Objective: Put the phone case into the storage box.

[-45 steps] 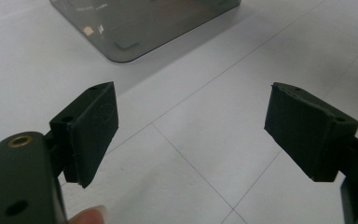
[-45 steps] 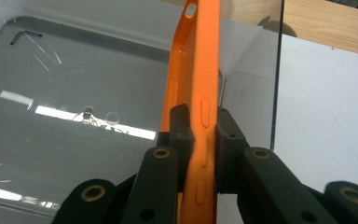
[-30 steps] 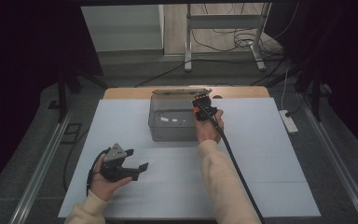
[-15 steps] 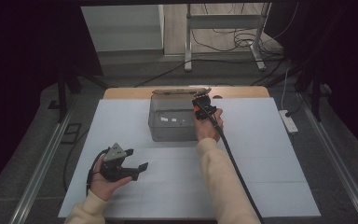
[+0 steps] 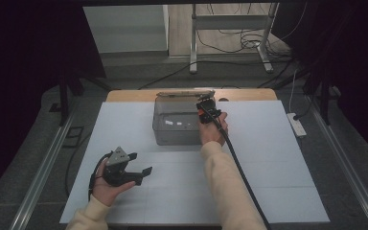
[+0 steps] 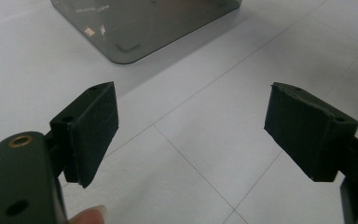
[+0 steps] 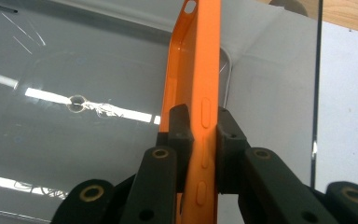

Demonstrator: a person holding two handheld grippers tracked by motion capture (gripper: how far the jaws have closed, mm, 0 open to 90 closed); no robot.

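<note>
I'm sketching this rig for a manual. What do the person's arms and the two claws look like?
Both arms wear cream long sleeves. The left claw is black with a grey three-cornered plate on top; its jaws end in dark rectangular pads. The right claw is black with an orange-red mark, brass-ringed holes in its links, and a thick black cable trailing back.

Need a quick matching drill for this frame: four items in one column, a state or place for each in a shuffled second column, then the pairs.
Column 1
1. left gripper
2. right gripper
3. phone case
4. box

Column 2
A. grey and see-through, at the far middle of the white table top
B. orange, held edge-on over the box
C. jaws wide apart, nothing between them
D. jaws clamped on a thin edge

Pairs: 1-C, 2-D, 3-B, 4-A
</note>
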